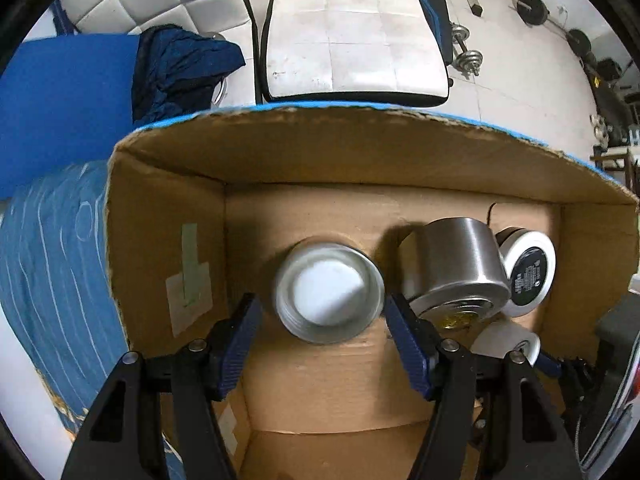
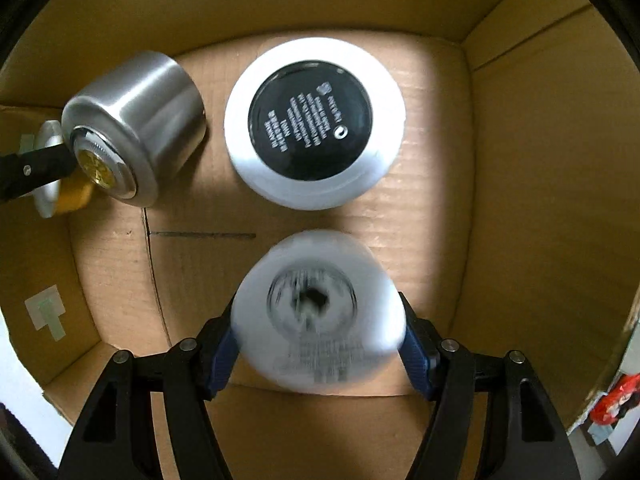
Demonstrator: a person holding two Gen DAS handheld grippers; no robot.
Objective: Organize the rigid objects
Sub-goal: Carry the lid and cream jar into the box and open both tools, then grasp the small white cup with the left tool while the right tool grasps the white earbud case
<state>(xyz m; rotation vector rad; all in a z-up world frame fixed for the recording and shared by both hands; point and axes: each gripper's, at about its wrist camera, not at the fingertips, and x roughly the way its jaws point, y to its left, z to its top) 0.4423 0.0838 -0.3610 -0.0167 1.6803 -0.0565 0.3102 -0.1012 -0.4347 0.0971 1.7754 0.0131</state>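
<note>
Rigid objects mostly boxed: steel cup, black-labelled jar and open tin sit in the carton. Left gripper fingers apart; right gripper clamps a white jar (blurred), unplaced.

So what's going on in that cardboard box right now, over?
Left claw open around a silver tin on the cardboard box floor. Right claw shut on a white jar. Steel canister and black-labelled white jar close ahead.
</note>
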